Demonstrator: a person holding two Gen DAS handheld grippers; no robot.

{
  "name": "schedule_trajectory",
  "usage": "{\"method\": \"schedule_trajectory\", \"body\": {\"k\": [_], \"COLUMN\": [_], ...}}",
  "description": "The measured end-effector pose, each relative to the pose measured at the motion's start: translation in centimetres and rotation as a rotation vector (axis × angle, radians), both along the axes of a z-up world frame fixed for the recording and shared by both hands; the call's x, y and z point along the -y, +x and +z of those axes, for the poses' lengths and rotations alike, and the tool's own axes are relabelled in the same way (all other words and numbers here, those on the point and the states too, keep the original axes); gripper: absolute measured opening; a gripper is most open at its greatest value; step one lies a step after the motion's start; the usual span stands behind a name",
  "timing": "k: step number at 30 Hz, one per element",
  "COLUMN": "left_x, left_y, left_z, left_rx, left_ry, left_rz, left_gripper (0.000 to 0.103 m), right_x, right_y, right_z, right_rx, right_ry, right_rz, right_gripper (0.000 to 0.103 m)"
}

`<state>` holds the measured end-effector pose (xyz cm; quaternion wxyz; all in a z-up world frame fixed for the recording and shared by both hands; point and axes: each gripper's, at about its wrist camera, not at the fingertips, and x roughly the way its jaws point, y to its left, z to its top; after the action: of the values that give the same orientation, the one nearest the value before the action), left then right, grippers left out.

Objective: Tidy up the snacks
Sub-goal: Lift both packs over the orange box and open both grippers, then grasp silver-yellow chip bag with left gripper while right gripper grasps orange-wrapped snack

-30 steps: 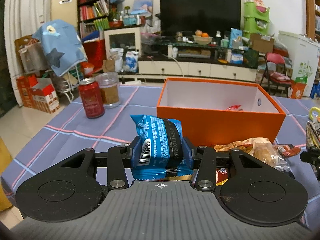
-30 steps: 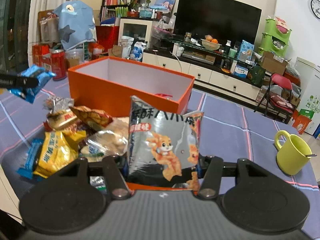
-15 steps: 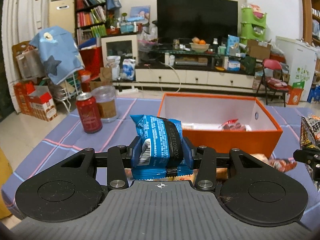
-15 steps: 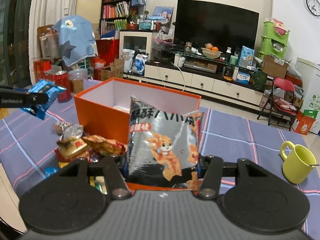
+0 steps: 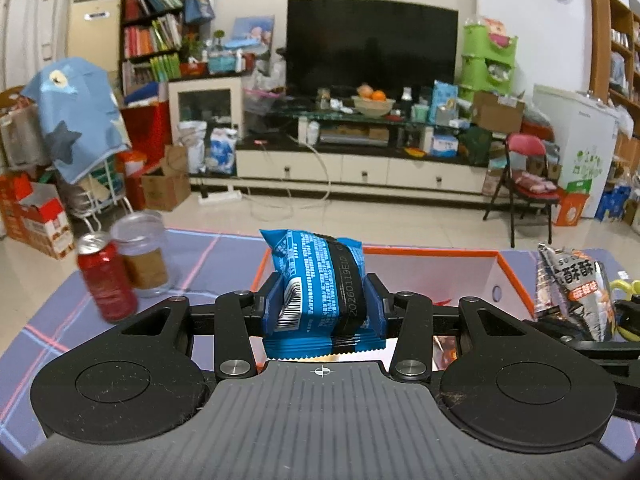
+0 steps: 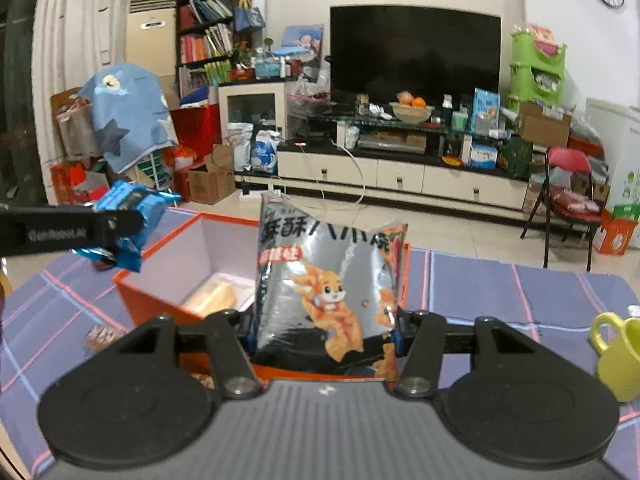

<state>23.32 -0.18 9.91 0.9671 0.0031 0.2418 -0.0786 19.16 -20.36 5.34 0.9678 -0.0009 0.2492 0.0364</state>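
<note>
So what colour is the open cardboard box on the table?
Orange outside, white inside: the open cardboard box shows best in the right wrist view.

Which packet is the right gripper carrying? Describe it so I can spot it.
Find the orange box on the checked tablecloth. Just before it, the right gripper clamps a grey packet showing an orange cartoon animal; the left gripper's packet is blue.

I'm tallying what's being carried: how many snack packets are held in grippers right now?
2. The blue packet is clamped in the left gripper; the grey packet is clamped in the right gripper. Both hover at the orange box.
</note>
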Motion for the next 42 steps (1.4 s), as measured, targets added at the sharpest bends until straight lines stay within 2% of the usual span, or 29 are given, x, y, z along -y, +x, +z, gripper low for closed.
{"method": "schedule_trajectory", "body": {"k": [6,13,14,15,17,18,19,24,26,29,32,38,42], "left_x": [0.0,0.6,0.7,0.8,0.6,0.4,0.2,-1.6,-2.2,-3.7,-6.2,-11.8,-14.7], "left_y": [4.0,6.2,6.2,6.3,6.0,5.9,5.8,5.4,5.0,3.9,1.8,-4.7,-7.2], "left_z": [-2.3,-4.0,-4.3,-4.5,-4.8,-4.8,-4.6,-3.4,-2.8,-1.8,-1.1,-1.5,-3.1], "left_rx": [-0.061,-0.115,-0.114,-0.113,-0.093,-0.078,-0.073,-0.047,-0.035,-0.019,-0.023,-0.03,-0.09], "left_ry": [-0.008,0.019,0.02,0.022,0.024,0.027,0.029,-0.037,-0.033,-0.036,-0.081,-0.165,-0.225], "left_rz": [0.029,0.003,0.0,0.002,0.02,0.032,0.04,0.083,0.091,0.109,0.121,0.168,0.208], "left_gripper": [0.018,0.022,0.033,0.057,0.079,0.08,0.08,0.08,0.08,0.084,0.084,0.087,0.087], "right_x": [0.0,-0.3,-0.3,-0.3,-0.2,-0.2,0.0,1.4,2.1,2.4,2.9,5.6,6.7], "right_y": [4.0,5.8,6.1,6.3,6.7,6.5,6.4,5.2,4.7,3.7,1.3,-5.0,-6.9], "right_z": [-1.9,-2.1,-2.2,-2.2,-2.3,-2.2,-2.2,-1.2,-0.6,0.0,0.6,-0.1,-2.3], "right_rx": [-0.055,-0.041,-0.04,-0.041,-0.043,-0.03,-0.018,0.047,0.073,0.077,0.083,0.059,-0.015], "right_ry": [0.012,0.001,0.003,0.005,0.007,0.01,0.012,0.029,0.045,0.039,0.011,-0.017,0.077], "right_rz": [-0.005,-0.006,-0.007,-0.005,0.003,0.001,-0.001,-0.058,-0.078,-0.082,-0.086,-0.124,-0.18], "right_gripper": [0.055,0.056,0.056,0.059,0.063,0.069,0.07,0.072,0.073,0.073,0.073,0.074,0.078]}}
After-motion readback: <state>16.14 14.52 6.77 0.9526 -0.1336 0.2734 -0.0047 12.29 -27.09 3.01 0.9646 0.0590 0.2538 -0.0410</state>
